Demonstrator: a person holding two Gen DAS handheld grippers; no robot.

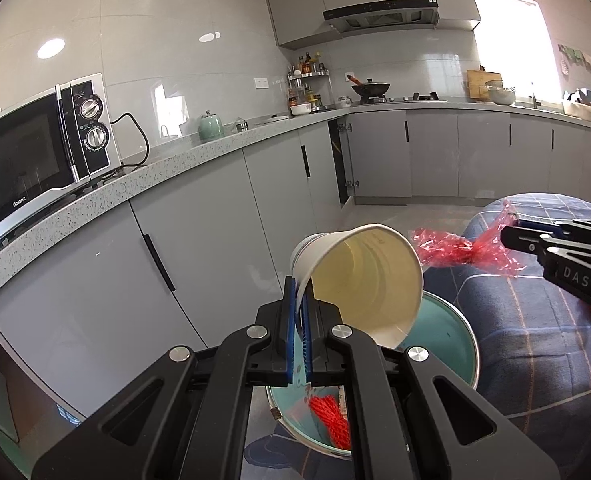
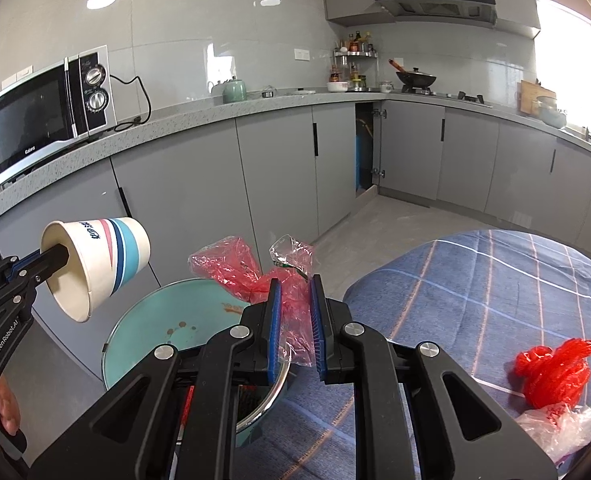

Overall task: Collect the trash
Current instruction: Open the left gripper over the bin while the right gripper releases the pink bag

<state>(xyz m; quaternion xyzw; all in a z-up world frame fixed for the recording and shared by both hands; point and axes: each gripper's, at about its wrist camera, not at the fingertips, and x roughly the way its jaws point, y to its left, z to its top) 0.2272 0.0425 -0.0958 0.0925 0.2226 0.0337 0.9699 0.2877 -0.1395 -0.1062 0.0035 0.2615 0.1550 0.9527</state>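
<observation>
My left gripper [image 1: 300, 294] is shut on the rim of a white paper cup [image 1: 359, 280] with blue and pink stripes [image 2: 107, 260], held tilted on its side above a teal metal bin [image 1: 451, 332]. My right gripper [image 2: 296, 300] is shut on a crumpled red plastic wrapper [image 2: 251, 276], held over the bin's edge [image 2: 143, 332]; it shows in the left wrist view [image 1: 451, 250] beside the cup's mouth. Red netting [image 1: 331, 420] lies inside the bin.
A table with a blue plaid cloth [image 2: 475, 292] holds a red net bag [image 2: 555, 372] and a clear plastic bag [image 2: 563, 424]. Grey cabinets [image 1: 199, 240] and a counter with a microwave [image 1: 35, 160] stand to the left.
</observation>
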